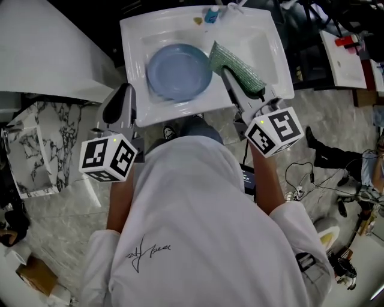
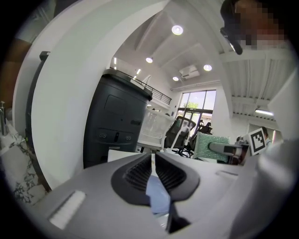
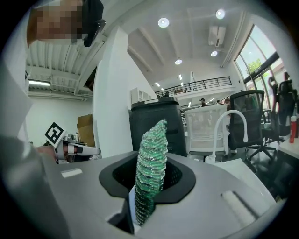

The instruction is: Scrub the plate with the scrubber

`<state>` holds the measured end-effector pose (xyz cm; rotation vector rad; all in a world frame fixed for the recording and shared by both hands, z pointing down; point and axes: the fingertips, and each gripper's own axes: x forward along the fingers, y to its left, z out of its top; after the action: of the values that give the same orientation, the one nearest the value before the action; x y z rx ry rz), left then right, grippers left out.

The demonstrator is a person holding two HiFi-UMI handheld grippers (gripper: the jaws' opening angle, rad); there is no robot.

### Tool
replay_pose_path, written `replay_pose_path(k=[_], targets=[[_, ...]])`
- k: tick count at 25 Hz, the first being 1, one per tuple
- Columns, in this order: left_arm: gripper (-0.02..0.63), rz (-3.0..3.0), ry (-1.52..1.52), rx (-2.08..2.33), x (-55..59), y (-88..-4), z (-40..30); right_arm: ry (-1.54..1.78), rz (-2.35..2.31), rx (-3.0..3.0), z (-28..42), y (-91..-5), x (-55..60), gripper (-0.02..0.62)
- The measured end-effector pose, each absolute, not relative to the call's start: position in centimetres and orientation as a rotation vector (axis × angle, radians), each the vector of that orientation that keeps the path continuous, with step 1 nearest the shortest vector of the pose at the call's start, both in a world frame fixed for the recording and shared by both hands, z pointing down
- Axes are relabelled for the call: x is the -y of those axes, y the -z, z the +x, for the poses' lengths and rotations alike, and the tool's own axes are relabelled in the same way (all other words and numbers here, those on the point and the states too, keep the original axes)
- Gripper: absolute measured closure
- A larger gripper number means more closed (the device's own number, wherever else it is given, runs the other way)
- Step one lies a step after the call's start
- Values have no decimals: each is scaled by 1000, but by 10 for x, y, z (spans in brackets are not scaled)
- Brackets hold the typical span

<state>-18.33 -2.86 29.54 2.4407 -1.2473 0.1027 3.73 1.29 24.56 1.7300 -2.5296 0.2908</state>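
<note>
**A:** Since size sets the order, what comes first?

**B:** One white sink (image 1: 133, 60). The person (image 1: 192, 228) stands at its near edge.

**A:** And inside it?

**B:** One blue plate (image 1: 179, 72), lying in the left part of the basin. Neither tool holds it.

**A:** How many tools?

**B:** Two. The left tool (image 1: 125, 91) hangs at the sink's near-left corner, just left of the plate. In the left gripper view its jaws stand a narrow slit apart and grip nothing. A strip of the same blue shows low in that slit. The right tool (image 1: 231, 77) reaches over the sink's near-right rim, pointing far and left.

**A:** Is that one holding anything?

**B:** One green scrubber (image 1: 228, 59), pinched between its jaws. In the right gripper view it stands upright between the pads and sticks out well past them. Its far end sits just right of the plate, but I cannot make out whether the two touch.

**A:** Anything smaller?

**B:** One small blue item (image 1: 211, 14) on the sink's far rim.
</note>
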Motion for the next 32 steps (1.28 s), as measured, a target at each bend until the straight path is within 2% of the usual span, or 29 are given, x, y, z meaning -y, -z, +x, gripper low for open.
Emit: replay_pose_path(k=[4,32], targets=[[552,2510,-89,1283,28,-281,-184,-283,1780,2522,36,-240,-23,528],[561,2513,-87,1400,52,-267,-195,-306,1770,2486,33,-235,1,531]])
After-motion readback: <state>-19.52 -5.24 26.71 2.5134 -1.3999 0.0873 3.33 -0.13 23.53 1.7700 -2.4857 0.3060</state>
